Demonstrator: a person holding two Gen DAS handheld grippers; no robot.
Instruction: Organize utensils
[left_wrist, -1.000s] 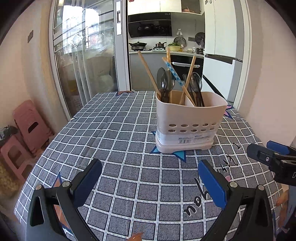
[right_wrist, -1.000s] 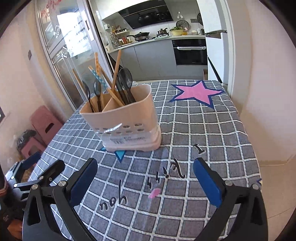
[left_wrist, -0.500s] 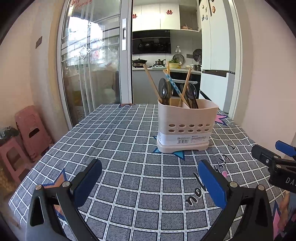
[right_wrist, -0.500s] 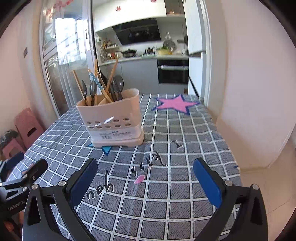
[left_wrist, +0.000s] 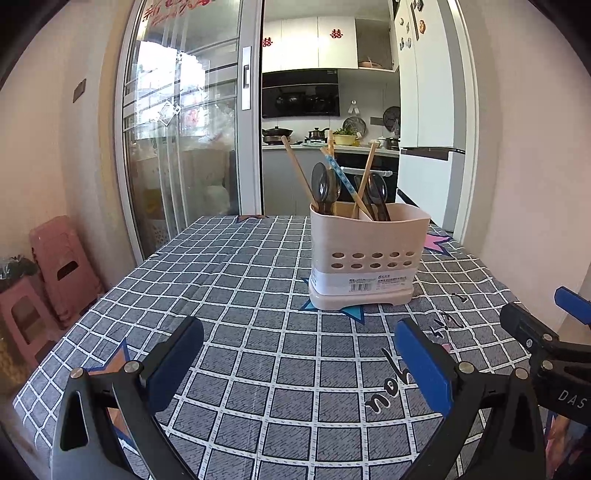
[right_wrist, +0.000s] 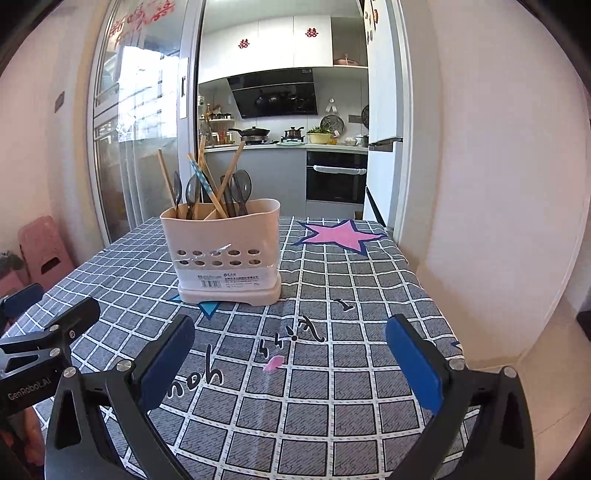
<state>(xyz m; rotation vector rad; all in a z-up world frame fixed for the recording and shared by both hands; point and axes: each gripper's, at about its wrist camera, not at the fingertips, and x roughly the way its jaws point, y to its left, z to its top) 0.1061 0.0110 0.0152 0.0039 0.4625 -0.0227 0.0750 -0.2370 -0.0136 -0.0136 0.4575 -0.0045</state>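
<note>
A beige utensil holder (left_wrist: 364, 258) (right_wrist: 225, 251) stands upright on the checked tablecloth (left_wrist: 236, 295) (right_wrist: 351, 295). Wooden chopsticks (left_wrist: 295, 170) (right_wrist: 231, 170), a blue dotted chopstick (left_wrist: 338, 171) and dark spoons (left_wrist: 323, 186) (right_wrist: 241, 186) stick up out of it. My left gripper (left_wrist: 299, 363) is open and holds nothing, low over the cloth in front of the holder. My right gripper (right_wrist: 290, 360) is open too, with nothing between its fingers, in front and to the right of the holder. Each gripper shows at the edge of the other's view.
Pink plastic stools (left_wrist: 59, 266) stand on the floor left of the table. A sliding glass door (left_wrist: 181, 147) and a kitchen lie behind. The table's right edge (right_wrist: 424, 288) drops off beside a white wall. A small pink scrap (right_wrist: 274, 363) lies on the cloth.
Both grippers have pulled back and levelled out, so the holder sits farther off and more of the kitchen shows. Both stay open.
</note>
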